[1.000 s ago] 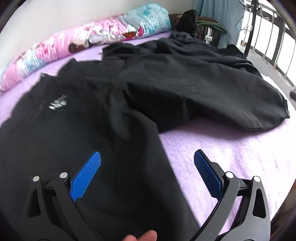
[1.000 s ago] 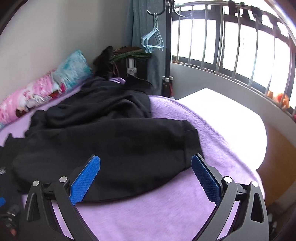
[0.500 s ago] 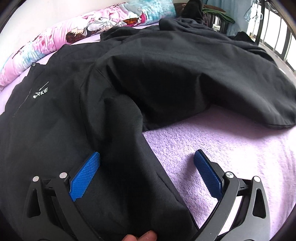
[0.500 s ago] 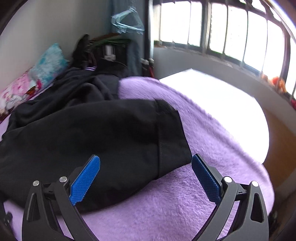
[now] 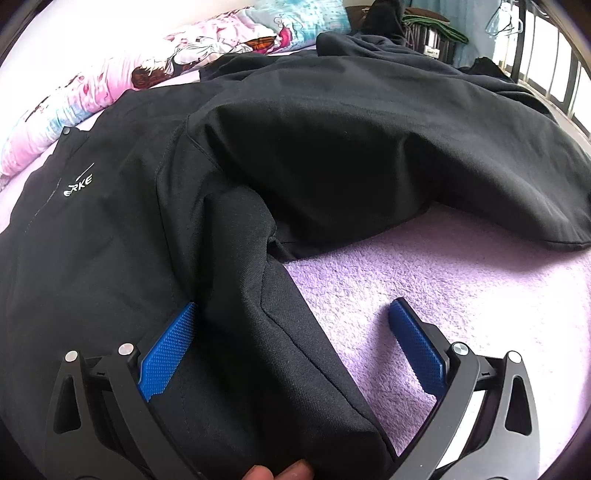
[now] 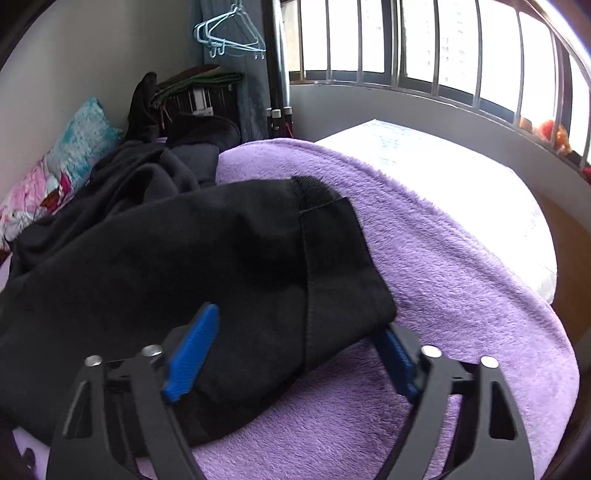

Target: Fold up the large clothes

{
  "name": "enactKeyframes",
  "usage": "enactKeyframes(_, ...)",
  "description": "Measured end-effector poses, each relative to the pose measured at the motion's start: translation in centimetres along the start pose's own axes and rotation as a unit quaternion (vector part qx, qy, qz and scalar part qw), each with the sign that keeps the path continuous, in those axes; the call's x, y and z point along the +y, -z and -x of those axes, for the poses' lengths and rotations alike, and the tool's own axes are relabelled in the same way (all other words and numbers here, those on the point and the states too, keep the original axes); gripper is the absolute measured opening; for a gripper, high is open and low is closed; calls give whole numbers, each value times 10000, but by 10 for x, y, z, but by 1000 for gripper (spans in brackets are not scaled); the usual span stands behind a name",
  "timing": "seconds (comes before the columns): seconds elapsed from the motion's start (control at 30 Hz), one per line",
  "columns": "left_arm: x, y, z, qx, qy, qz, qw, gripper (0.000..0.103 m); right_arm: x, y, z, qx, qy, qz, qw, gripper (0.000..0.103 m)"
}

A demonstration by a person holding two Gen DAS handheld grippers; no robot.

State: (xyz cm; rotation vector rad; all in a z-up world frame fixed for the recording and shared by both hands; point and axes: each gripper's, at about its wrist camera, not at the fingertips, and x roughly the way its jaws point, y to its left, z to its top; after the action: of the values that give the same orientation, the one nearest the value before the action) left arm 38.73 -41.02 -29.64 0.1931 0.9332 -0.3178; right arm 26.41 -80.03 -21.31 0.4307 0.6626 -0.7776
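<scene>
A large black jacket (image 5: 332,147) with a white chest logo (image 5: 77,186) lies spread on a purple blanket (image 5: 461,280). My left gripper (image 5: 291,332) is open, its jaws straddling the jacket's side edge near the underarm; the left pad (image 5: 170,350) rests on the cloth. In the right wrist view, the jacket's sleeve (image 6: 221,266) lies across the blanket (image 6: 461,295). My right gripper (image 6: 295,350) is open, with the sleeve cuff (image 6: 343,258) lying between its jaws.
A pink and blue patterned bolster (image 5: 147,74) lies along the wall. Dark clothes and a rack (image 6: 192,96) stand at the bed's far end. Hangers (image 6: 229,33) hang by a barred window (image 6: 443,55). A white mattress edge (image 6: 461,177) is beside the blanket.
Both grippers have moved forward and down onto the jacket. The left one now straddles the side edge; the right one now has the cuff between its jaws.
</scene>
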Motion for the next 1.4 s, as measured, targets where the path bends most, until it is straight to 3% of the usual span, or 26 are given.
enactKeyframes(0.03,0,0,0,-2,7,5,10000,98,-5,-2,1,30,-35,-115,9999,50)
enactKeyframes(0.1,1,0,0,-4,34,24,10000,98,-11,-4,5,29,-81,-200,9998,36)
enactKeyframes(0.33,4,-5,1,57,178,43,9998,98,-9,-14,26,-141,-586,-49,9982,13)
enactKeyframes(0.43,9,-4,5,43,323,96,9994,97,6,-20,45,-305,-619,198,9974,12)
enactKeyframes(0.63,28,-9,29,-114,160,246,9995,97,42,-38,88,-701,-763,630,9926,11)
enactKeyframes(0.8,58,-14,53,-233,209,362,9989,97,93,-55,140,-1129,-1055,1118,9817,10)
enactKeyframes(1.03,115,10,87,-323,134,325,9989,97,179,-59,206,-1498,-1413,1550,9662,10)
enactKeyframes(1.23,179,23,104,-192,-39,552,9983,97,272,-43,263,-1675,-1746,1965,9502,10)
enactKeyframes(1.4,239,41,122,-255,-193,809,9962,97,362,-11,313,-1851,-2454,2447,9196,10)
